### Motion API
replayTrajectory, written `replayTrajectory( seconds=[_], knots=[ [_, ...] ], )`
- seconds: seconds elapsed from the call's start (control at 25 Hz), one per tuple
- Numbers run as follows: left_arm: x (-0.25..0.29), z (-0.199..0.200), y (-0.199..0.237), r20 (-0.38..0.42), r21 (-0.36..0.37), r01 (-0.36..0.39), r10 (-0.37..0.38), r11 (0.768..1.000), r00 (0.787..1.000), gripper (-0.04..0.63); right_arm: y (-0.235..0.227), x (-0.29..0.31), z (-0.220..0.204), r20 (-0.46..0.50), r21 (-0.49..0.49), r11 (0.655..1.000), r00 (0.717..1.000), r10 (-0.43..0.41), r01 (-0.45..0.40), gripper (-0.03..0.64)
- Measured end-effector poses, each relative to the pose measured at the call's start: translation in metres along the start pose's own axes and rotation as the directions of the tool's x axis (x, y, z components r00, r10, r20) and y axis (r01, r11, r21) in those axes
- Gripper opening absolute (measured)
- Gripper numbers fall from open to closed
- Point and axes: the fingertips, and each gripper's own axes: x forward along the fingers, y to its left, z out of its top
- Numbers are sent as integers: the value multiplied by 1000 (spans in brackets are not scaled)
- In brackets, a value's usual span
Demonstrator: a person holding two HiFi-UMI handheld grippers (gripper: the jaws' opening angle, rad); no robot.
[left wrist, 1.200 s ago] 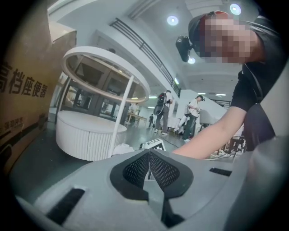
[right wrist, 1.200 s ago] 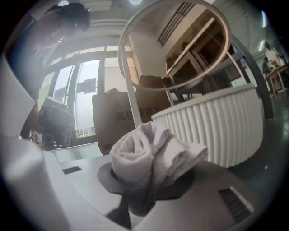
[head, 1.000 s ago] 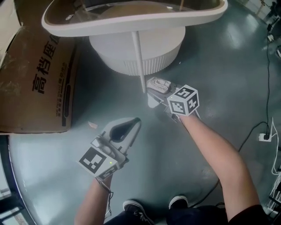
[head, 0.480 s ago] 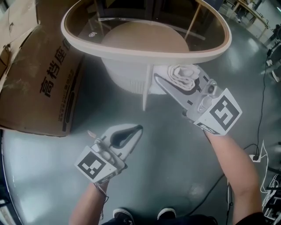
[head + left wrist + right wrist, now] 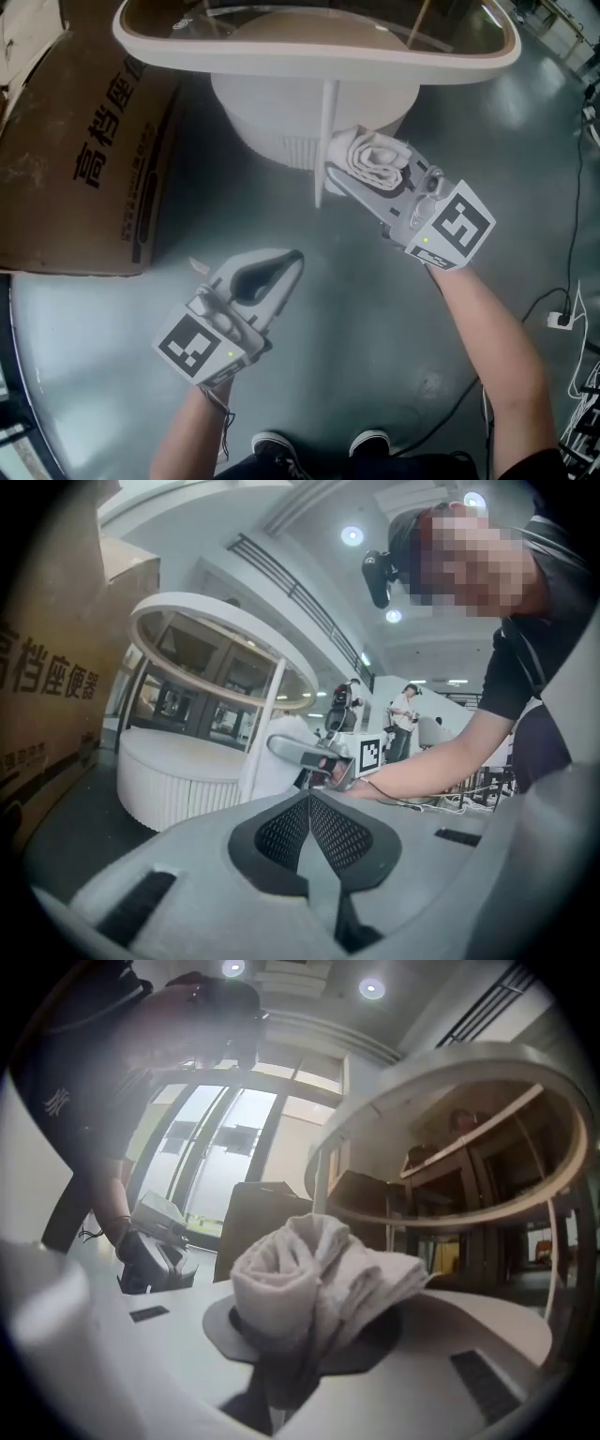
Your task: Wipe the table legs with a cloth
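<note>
Step in hand: wiping the thin white table leg (image 5: 323, 141), the one under the near edge of the table top (image 5: 309, 58). R gripper (image 5: 364, 171) has its jaws clamped on a rolled pale cloth (image 5: 377, 153). Its own view shows the bundle wedged btwn the pads and bulging out in front. Cloth sits at the leg's right side, approx mid-height, just below the top's near rim. It's touching or a hair off; can't tell from the head view. L gripper (image 5: 284, 265) hangs low over the grey floor (image 5: 394, 328), on the near side of the leg and well apart from it. Its jaws are pressed together w/ nothing btwn them, and it takes no part.

Next move, as I judge it: press cloth firmly onto the leg and run it along the length, then work round to the far side. The ribbed white base (image 5: 281, 122) close behind leaves little room there, so the wrist prob. has to turn.

Vs earlier: 1 s ago R gripper was down at the leg's foot by the floor. 0.5 s ago it was up near the rim; now it's a bit lower and closer to the leg. L gripper has barely shifted. Cardboard box (image 5: 75, 141) at the left is unmoved.
</note>
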Motion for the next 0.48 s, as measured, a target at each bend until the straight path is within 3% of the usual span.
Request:
replayTrajectory(
  seconds=[0.16,0.32,0.48],
  knots=[
    [-12,-28,-2,-100,-7,-16,15,1000,995,5,4,-2,-56,-2,143,990,1000,-11,11,86],
    [-23,-35,5,-110,-22,-42,40,999,993,5,9,-4,-108,-47,243,970,999,-12,23,86],
    [-27,-34,3,-105,-4,-35,34,999,994,5,13,-4,-154,-110,339,937,993,-52,87,86]
  ],
)
